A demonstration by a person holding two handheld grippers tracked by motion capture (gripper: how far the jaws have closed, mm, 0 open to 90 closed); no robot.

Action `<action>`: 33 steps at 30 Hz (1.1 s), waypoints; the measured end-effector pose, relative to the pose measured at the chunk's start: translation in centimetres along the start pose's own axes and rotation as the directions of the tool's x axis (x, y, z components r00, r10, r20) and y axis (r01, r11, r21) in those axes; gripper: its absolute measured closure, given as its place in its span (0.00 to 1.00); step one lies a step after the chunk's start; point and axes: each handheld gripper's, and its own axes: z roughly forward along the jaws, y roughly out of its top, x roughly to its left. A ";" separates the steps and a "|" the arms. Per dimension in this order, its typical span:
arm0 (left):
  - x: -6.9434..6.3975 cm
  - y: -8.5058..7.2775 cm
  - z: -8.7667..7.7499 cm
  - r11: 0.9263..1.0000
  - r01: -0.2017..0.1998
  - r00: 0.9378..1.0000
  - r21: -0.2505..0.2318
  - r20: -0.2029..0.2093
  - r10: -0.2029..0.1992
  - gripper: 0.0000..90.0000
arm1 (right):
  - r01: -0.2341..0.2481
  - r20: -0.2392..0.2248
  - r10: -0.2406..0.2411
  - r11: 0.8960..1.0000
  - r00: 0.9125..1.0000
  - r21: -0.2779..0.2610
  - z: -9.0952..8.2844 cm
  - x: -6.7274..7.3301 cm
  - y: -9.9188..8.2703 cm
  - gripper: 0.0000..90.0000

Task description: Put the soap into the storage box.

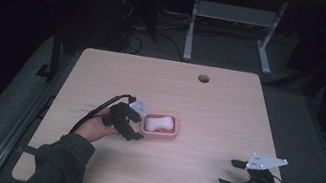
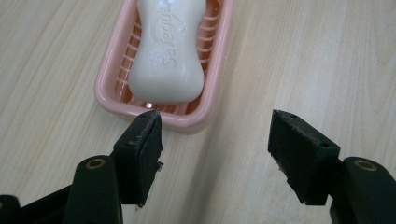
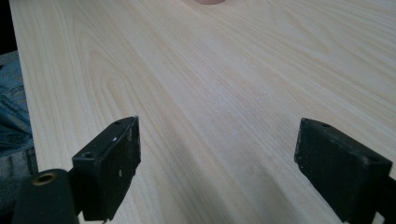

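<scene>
A glossy, waisted white soap bar lies in a ribbed pink plastic dish at frame centre on the pale wood-grain table. The left gripper gapes empty just below-left; the right gripper, lower right, spread.

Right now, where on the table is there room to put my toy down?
Lots of bare wood: the far stretch between the pink soap dish and the round hole, and the middle between the dish and the right tool. It's crowded just left of the dish, where the left tool sits open beside the soap.
</scene>
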 end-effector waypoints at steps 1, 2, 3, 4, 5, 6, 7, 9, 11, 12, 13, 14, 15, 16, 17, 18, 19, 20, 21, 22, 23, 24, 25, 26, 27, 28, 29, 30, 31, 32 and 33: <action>-0.1 -0.3 0.0 1.000 0.007 1.000 0.001 -0.002 -0.007 0.38 | -0.005 0.003 0.005 1.000 1.000 -0.002 0.0 0.0 0.0 0.16; -0.1 -0.3 0.0 1.000 0.007 1.000 0.001 -0.002 -0.007 0.38 | -0.005 0.003 0.005 1.000 1.000 -0.002 0.0 0.0 0.0 0.16; -0.2 -0.4 0.0 1.000 0.010 1.000 -0.004 -0.003 -0.010 0.38 | -0.010 0.005 0.010 1.000 1.000 -0.003 -0.1 0.0 0.0 0.16; -0.2 -0.6 -0.1 1.000 0.014 1.000 -0.003 0.001 -0.014 0.38 | -0.010 0.005 0.010 1.000 1.000 -0.003 -0.1 0.0 0.0 0.16; -0.4 -0.9 -0.1 1.000 0.014 1.000 -0.005 -0.003 -0.014 0.38 | -0.011 0.006 0.011 1.000 1.000 -0.002 -0.1 0.0 -0.1 0.16; -0.4 -0.9 -0.1 1.000 0.014 1.000 -0.005 -0.003 -0.014 0.38 | -0.011 0.006 0.011 1.000 1.000 -0.002 -0.1 0.0 -0.1 0.16; -0.6 -1.1 -0.1 1.000 0.007 1.000 0.001 -0.003 -0.007 0.38 | -0.010 0.006 0.010 1.000 1.000 -0.002 -0.1 0.0 -0.1 0.16; -0.8 -1.3 -0.2 1.000 0.004 1.000 0.001 -0.006 -0.004 0.38 | -0.010 0.008 0.010 1.000 1.000 -0.002 -0.1 0.0 -0.1 0.16; -1.0 -1.6 -0.2 1.000 0.010 1.000 -0.008 -0.008 -0.011 0.38 | -0.012 0.008 0.012 1.000 1.000 -0.001 -0.1 0.0 -0.1 0.16; -1.1 -1.8 -0.3 1.000 0.019 1.000 -0.006 -0.002 -0.020 0.38 | -0.012 0.008 0.012 1.000 1.000 -0.001 -0.1 0.0 -0.1 0.16; -1.2 -2.0 -0.3 1.000 0.012 1.000 -0.009 -0.009 -0.012 0.38 | -0.012 0.008 0.012 1.000 1.000 -0.001 -0.1 0.0 -0.1 0.16; -1.4 -2.1 -0.3 1.000 0.023 1.000 -0.019 -0.008 -0.023 0.38 | -0.013 0.009 0.013 1.000 1.000 -0.001 -0.1 0.0 -0.1 0.16; -1.6 -2.4 -0.4 1.000 0.014 1.000 -0.013 -0.010 -0.014 0.37 | -0.010 0.009 0.010 1.000 1.000 -0.001 -0.1 0.0 -0.1 0.16; -1.6 -2.4 -0.4 1.000 0.014 1.000 -0.013 -0.010 -0.014 0.37 | -0.010 0.009 0.010 1.000 1.000 -0.001 -0.1 0.0 -0.1 0.16; -1.7 -2.5 -0.5 1.000 0.012 1.000 -0.013 -0.010 -0.012 0.37 | -0.011 0.009 0.011 1.000 1.000 -0.001 -0.1 0.0 -0.1 0.16; -2.0 -2.7 -0.6 1.000 0.010 1.000 -0.015 -0.015 -0.011 0.37 | -0.011 0.009 0.011 1.000 1.000 -0.001 -0.1 0.0 -0.1 0.16; -2.2 -2.9 -0.6 1.000 0.016 1.000 -0.020 -0.016 -0.016 0.36 | -0.011 0.010 0.011 1.000 1.000 -0.001 0.0 0.0 -0.1 0.16; -2.4 -3.2 -0.7 1.000 0.016 1.000 -0.021 -0.016 -0.017 0.37 | -0.011 0.010 0.011 1.000 1.000 -0.001 0.0 0.0 -0.1 0.16; -2.5 -3.4 -0.8 1.000 0.012 1.000 -0.016 -0.019 -0.012 0.36 | -0.013 0.010 0.013 1.000 1.000 0.000 0.0 0.0 -0.1 0.16; -2.7 -3.6 -0.9 1.000 0.014 1.000 -0.022 -0.023 -0.015 0.36 | -0.014 0.010 0.014 1.000 1.000 0.000 -0.1 0.0 -0.1 0.16; -2.8 -3.8 -1.0 1.000 0.012 1.000 -0.022 -0.024 -0.012 0.36 | -0.014 0.011 0.014 1.000 1.000 0.000 -0.1 0.0 -0.1 0.16; -3.0 -4.0 -1.1 1.000 0.017 1.000 -0.024 -0.023 -0.017 0.36 | -0.014 0.011 0.014 1.000 1.000 0.000 -0.1 0.0 -0.1 0.16; -3.3 -4.4 -1.2 0.999 0.019 0.999 -0.027 -0.026 -0.019 0.36 | -0.014 0.011 0.014 1.000 1.000 0.001 -0.1 0.1 -0.1 0.16; -3.5 -4.7 -1.3 0.999 0.021 0.999 -0.028 -0.025 -0.021 0.36 | -0.014 0.011 0.014 1.000 1.000 0.002 -0.1 0.1 -0.1 0.16; -3.7 -5.1 -1.4 0.999 0.022 0.999 -0.030 -0.029 -0.023 0.36 | -0.014 0.010 0.013 1.000 1.000 0.002 -0.1 0.1 -0.1 0.16; -4.0 -5.4 -1.4 0.999 0.027 0.999 -0.032 -0.030 -0.028 0.35 | -0.015 0.010 0.015 1.000 1.000 0.002 0.0 0.0 -0.1 0.16; -4.3 -5.8 -1.4 0.999 0.029 0.999 -0.037 -0.033 -0.030 0.35 | -0.015 0.008 0.015 1.000 1.000 0.003 0.0 0.0 -0.2 0.16; -4.6 -6.3 -1.4 0.998 0.036 0.999 -0.043 -0.030 -0.038 0.35 | -0.014 0.006 0.014 1.000 1.000 0.003 0.0 0.0 -0.2 0.16; -5.0 -6.9 -1.5 0.998 0.044 0.999 -0.047 -0.031 -0.045 0.34 | -0.011 0.008 0.011 1.000 1.000 0.006 0.0 0.0 -0.2 0.16; -5.4 -7.4 -1.7 0.998 0.040 0.998 -0.053 -0.036 -0.042 0.33 | -0.010 0.011 0.010 1.000 1.000 0.005 0.0 0.0 -0.2 0.16; -5.7 -7.7 -1.8 0.998 0.037 0.999 -0.057 -0.037 -0.039 0.33 | -0.010 0.010 0.010 1.000 1.000 0.006 0.0 0.0 -0.3 0.16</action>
